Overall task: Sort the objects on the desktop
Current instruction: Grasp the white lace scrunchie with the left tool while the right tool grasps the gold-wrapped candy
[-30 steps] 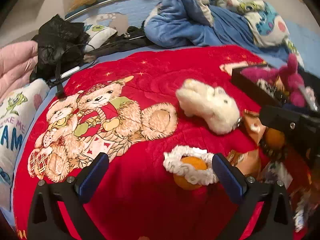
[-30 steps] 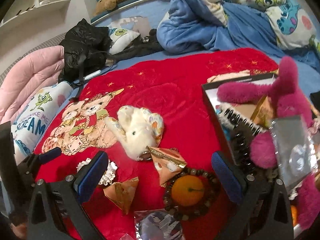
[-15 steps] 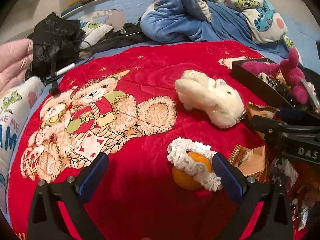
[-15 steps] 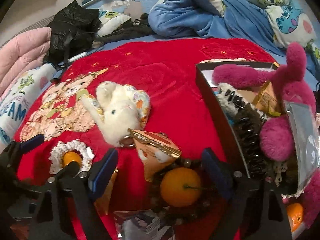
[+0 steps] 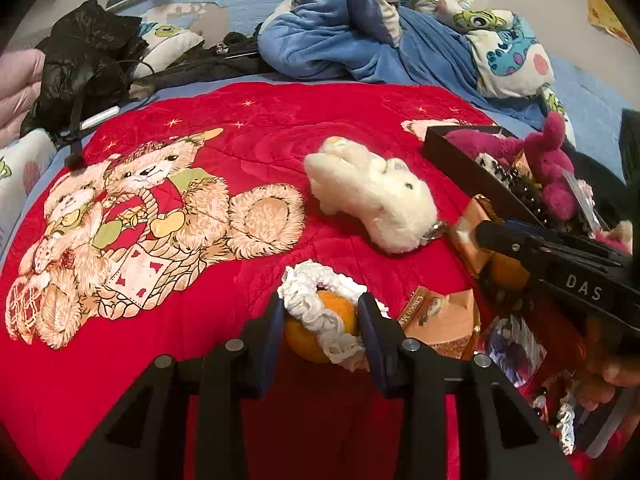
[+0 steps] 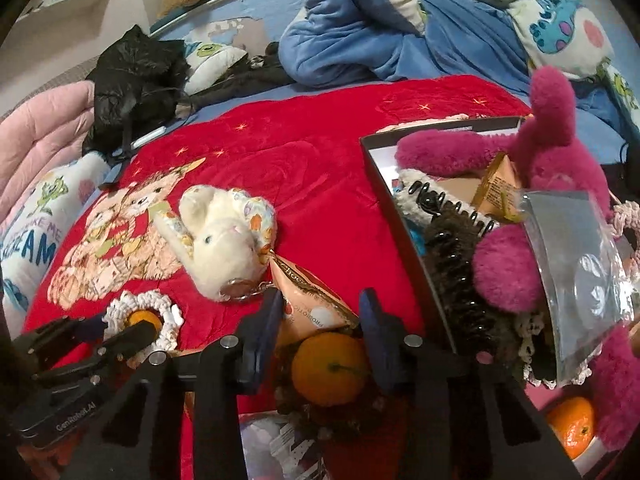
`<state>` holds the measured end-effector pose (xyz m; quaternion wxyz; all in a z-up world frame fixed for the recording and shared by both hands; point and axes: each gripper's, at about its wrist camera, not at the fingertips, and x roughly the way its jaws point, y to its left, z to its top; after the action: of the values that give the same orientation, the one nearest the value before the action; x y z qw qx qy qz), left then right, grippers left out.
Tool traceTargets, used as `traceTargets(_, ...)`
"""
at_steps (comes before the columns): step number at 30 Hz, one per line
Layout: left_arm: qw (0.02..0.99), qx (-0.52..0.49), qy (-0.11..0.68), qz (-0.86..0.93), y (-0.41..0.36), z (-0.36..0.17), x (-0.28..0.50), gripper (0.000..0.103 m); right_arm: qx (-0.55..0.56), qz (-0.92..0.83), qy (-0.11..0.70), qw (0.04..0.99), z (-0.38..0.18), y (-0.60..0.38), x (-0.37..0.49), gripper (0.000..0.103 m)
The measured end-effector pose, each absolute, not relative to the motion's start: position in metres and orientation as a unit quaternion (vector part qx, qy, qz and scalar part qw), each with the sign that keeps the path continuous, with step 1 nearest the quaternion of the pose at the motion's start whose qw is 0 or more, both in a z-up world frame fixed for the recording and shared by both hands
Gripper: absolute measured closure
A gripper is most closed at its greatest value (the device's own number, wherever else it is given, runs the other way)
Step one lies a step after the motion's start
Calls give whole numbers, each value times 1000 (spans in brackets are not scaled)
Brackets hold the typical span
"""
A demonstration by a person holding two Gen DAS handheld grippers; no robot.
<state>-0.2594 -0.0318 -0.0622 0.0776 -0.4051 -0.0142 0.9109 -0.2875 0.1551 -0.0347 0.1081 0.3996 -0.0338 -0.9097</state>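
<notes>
My left gripper (image 5: 320,320) is closing, and its pads press both sides of an orange tangerine (image 5: 340,314) wrapped in a white lace scrunchie (image 5: 308,296) on the red quilt (image 5: 260,132). My right gripper (image 6: 320,320) is closing too. Its pads flank a second tangerine (image 6: 328,368), which sits inside a dark bead bracelet (image 6: 288,396), and they touch the fruit's sides. A triangular snack packet (image 6: 312,300) lies just beyond that tangerine. A white plush rabbit (image 6: 224,248) rests between the two spots. The left gripper (image 6: 100,336) also shows at the lower left of the right wrist view.
A black box (image 6: 400,208) at the right holds a pink plush (image 6: 552,168), black hair claws (image 6: 452,240) and a clear bag (image 6: 572,264). Another tangerine (image 6: 572,428) lies at the lower right. Blue blankets (image 5: 340,32) and a black bag (image 5: 80,64) border the quilt's far side.
Both grippers went from wide open to closed in around their tangerines. Each also tipped forward a little, bringing the fruit up between the pads.
</notes>
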Motion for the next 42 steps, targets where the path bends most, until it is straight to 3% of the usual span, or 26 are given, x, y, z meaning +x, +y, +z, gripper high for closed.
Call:
traceTargets(9, 83, -391, -43, 916, -51, -52, -252, 66, 398, -906, -64, 131, -36, 151, -286, 73)
traceTargets(27, 93, -369, -65, 922, -67, -22, -243, 66, 376, -909, -97, 152, -12, 153, -271, 75)
traceTargets(42, 108, -370, -54, 921, -64, -4, -229, 66, 355, -918, -74, 159, 11, 142, -247, 76)
